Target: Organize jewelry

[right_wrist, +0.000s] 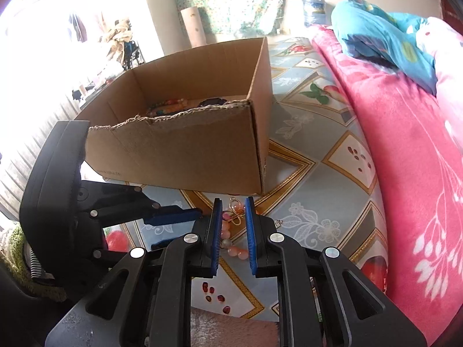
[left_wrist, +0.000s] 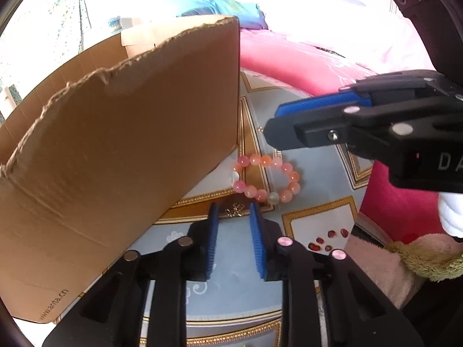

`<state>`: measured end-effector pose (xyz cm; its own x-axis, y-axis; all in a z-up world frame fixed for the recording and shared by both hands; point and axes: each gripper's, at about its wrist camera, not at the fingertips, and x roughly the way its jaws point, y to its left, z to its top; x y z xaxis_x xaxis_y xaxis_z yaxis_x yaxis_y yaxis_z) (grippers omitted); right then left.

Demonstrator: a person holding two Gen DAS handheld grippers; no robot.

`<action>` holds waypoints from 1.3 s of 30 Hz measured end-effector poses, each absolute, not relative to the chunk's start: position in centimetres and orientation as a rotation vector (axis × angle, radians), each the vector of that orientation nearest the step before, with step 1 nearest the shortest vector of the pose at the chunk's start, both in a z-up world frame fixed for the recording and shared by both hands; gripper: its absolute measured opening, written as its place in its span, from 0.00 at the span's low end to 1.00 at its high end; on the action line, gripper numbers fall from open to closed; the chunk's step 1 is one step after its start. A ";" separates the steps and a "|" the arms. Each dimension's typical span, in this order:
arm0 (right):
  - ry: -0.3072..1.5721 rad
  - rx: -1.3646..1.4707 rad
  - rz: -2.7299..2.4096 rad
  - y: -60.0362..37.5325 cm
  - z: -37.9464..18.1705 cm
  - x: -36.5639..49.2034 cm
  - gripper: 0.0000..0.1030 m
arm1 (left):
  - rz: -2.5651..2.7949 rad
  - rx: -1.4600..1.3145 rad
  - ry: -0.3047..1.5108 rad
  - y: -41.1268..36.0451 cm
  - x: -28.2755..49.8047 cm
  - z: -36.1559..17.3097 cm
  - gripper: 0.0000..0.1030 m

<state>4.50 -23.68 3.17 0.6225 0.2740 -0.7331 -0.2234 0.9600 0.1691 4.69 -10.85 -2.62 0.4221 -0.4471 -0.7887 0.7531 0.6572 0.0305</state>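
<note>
A pink bead bracelet (left_wrist: pixel 266 180) lies on the patterned sheet beside the cardboard box (left_wrist: pixel 115 144). A small gold trinket (left_wrist: pixel 234 210) lies just beyond my left gripper (left_wrist: pixel 233 211), which is open and empty. My right gripper (left_wrist: pixel 270 124) hangs above the bracelet. In the right wrist view the right gripper (right_wrist: pixel 233 204) is open, with the gold trinket (right_wrist: pixel 235 215) and the bracelet (right_wrist: pixel 231 243) between and below its fingers. The left gripper (right_wrist: pixel 173 225) comes in from the left. The box (right_wrist: pixel 188 144) holds several jewelry pieces (right_wrist: pixel 173 105).
A pink blanket (right_wrist: pixel 405 159) runs along the right. A blue pillow (right_wrist: pixel 385 34) lies at the far end. A plush pink mat (right_wrist: pixel 231 329) sits at the near edge. The patterned sheet (right_wrist: pixel 318 179) stretches right of the box.
</note>
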 end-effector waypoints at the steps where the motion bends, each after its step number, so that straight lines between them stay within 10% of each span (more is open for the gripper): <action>1: 0.850 0.066 0.284 -23.7 3.0 4.3 0.13 | -0.773 0.418 0.837 -10.9 4.8 -2.7 0.09; 23: 0.749 0.112 0.301 -24.1 6.6 2.7 0.13 | -0.814 0.297 0.820 -9.0 4.8 0.0 0.01; 29: 0.770 0.123 0.299 -23.8 6.2 2.4 0.13 | -0.822 0.343 0.826 -11.2 5.2 -2.3 0.30; 39: 0.782 0.141 0.297 -24.2 5.7 3.0 0.13 | -0.832 0.430 0.795 -13.0 5.5 -4.0 0.13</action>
